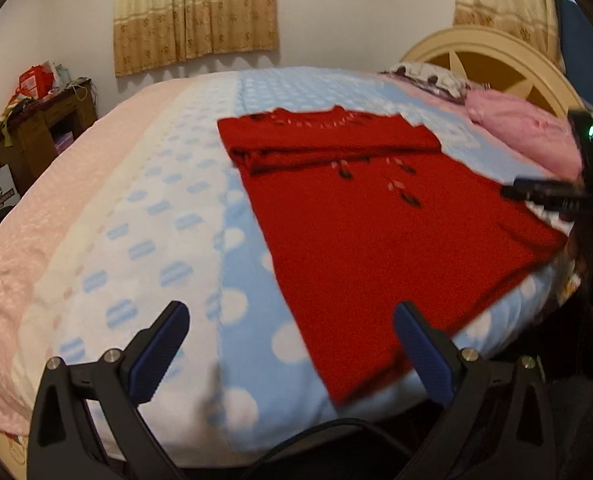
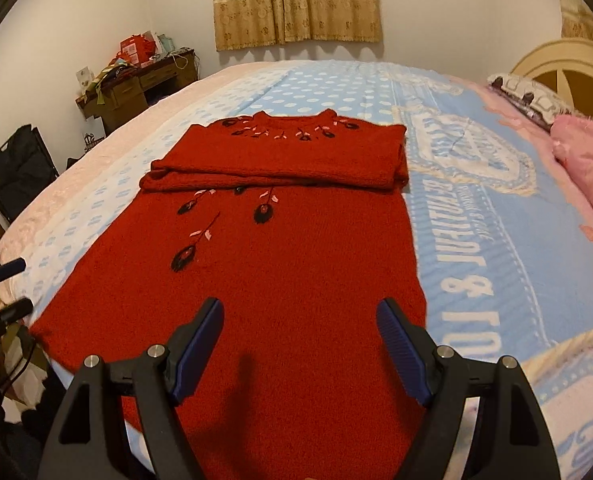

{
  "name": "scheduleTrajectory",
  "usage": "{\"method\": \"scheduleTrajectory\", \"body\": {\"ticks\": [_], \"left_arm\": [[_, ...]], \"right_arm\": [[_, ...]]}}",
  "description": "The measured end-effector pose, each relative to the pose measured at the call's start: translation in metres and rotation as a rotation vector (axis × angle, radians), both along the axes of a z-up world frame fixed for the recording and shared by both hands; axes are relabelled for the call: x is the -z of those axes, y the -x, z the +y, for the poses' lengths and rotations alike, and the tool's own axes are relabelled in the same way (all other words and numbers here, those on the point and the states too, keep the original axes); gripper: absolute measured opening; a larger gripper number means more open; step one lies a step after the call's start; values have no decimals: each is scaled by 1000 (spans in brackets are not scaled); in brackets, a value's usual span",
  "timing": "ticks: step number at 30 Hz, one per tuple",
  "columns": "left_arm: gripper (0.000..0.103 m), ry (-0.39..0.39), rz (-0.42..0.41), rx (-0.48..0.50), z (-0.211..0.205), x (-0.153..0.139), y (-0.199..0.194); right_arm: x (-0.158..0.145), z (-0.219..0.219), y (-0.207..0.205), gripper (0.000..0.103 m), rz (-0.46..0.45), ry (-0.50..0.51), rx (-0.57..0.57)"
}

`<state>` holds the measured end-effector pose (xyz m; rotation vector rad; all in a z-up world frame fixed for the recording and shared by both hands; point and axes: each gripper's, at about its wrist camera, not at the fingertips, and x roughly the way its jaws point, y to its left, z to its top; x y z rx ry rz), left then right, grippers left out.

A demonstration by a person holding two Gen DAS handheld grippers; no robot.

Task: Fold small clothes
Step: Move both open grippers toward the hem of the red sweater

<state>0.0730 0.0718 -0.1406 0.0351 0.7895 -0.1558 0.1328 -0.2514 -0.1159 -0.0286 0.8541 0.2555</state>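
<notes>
A red knitted sweater (image 2: 280, 240) with dark embroidered flowers lies flat on the bed, its sleeves folded across the chest in a band. It also shows in the left wrist view (image 1: 360, 216). My right gripper (image 2: 298, 312) is open and empty, hovering above the sweater's lower part. My left gripper (image 1: 290, 316) is open and empty, above the blue blanket just left of the sweater's hem; it also shows at the left edge of the right wrist view (image 2: 12, 286). The right gripper appears at the right edge of the left wrist view (image 1: 544, 192).
The bed is covered by a light blue blanket (image 2: 476, 208) with white dots and lettering, and a pink cover (image 1: 56, 208) at its left. Pink pillows (image 2: 588, 164) lie by the cream headboard (image 1: 492, 60). A cluttered wooden desk (image 2: 136, 84) stands by the wall.
</notes>
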Motion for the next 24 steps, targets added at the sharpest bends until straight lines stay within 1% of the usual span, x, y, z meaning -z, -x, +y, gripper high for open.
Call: {"method": "scheduleTrajectory", "body": {"ticks": [3,5,8,11,14,17,19,22,24], "left_arm": [[103,18,22,26,-5,1,11],[103,11,17,44,-9,-1,17],[103,22,31,51,-10,3,17],[103,52,73,45,-7,12,14],[103,73,87,32,-4,16,13],[103,123,86,25,1,13,13],[103,131,74,29,1,10,15],[100,170,68,54,-1,8,16],[95,188,80,73,-3,9,15]], "right_arm": [[-5,-2,12,79,-16,-3,-6],[-6,-4,19,79,-21,-18,-3],[-6,-8,29,79,-30,-33,-1],[-1,-9,37,79,-16,-5,-5],[-3,-18,45,79,-15,-9,8],[-5,-31,53,79,-24,-7,38],[-5,-41,56,79,-28,0,65],[1,-54,60,79,-8,-10,100],[6,-61,63,79,5,-22,116]]}}
